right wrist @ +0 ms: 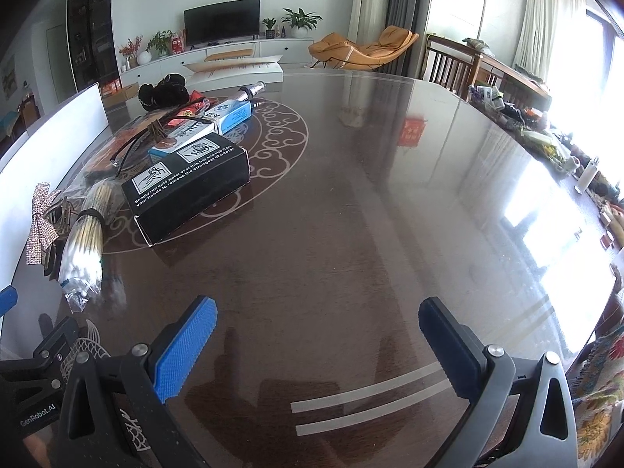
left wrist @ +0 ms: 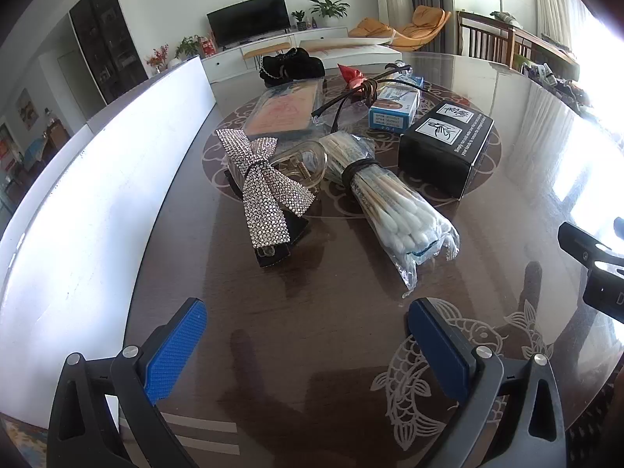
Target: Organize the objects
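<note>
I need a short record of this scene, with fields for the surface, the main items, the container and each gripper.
surface: dark glossy table with pale cloud and fish patterns
items: rhinestone bow clip, cotton swab bundle in plastic, black box, blue-white box, all in one cluster
container: white bin along the table's left side
left gripper: open, holds nothing, faces the bow clip and swabs
right gripper: open, holds nothing, over bare table
</note>
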### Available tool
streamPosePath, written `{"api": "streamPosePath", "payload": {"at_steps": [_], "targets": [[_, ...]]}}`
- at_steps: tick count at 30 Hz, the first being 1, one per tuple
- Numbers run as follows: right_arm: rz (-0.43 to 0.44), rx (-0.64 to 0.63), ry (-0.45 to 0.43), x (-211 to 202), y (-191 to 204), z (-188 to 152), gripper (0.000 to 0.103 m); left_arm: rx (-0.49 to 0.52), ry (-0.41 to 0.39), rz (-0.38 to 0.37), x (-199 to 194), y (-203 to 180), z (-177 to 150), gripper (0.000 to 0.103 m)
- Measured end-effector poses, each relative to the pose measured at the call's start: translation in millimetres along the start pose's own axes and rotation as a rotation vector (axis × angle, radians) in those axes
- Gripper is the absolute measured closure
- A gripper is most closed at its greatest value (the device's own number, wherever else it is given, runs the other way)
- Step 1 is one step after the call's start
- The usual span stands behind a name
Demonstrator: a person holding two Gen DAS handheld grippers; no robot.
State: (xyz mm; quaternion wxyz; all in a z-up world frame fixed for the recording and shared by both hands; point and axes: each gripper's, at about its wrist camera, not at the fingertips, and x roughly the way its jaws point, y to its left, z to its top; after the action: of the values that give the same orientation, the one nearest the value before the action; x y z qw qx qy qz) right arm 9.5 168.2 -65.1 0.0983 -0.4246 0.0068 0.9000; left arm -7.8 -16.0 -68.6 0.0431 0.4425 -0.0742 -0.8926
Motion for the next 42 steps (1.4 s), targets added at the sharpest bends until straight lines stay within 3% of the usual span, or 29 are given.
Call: {"api": "streamPosePath", "payload": {"at_steps": [18, 29, 42], "targets": [[0.01, 0.005, 0.063, 15.4, 1.4, -1.3, 0.0, -0.002, -0.003, -0.008, 9.5, -2.3, 11.0, 0.0], [0.023, 0.025, 0.081, 21.2, -3.0, -0.9, 0.0, 0.074, -0.027, 0.042, 11.8, -13.3, 20.7, 0.0], [0.04, 0.042, 0.079, 23.9, -5.1, 0.4, 0.0, -0.013, 0.002, -0.052, 23.1, -2.3, 24.1, 0.0]]}}
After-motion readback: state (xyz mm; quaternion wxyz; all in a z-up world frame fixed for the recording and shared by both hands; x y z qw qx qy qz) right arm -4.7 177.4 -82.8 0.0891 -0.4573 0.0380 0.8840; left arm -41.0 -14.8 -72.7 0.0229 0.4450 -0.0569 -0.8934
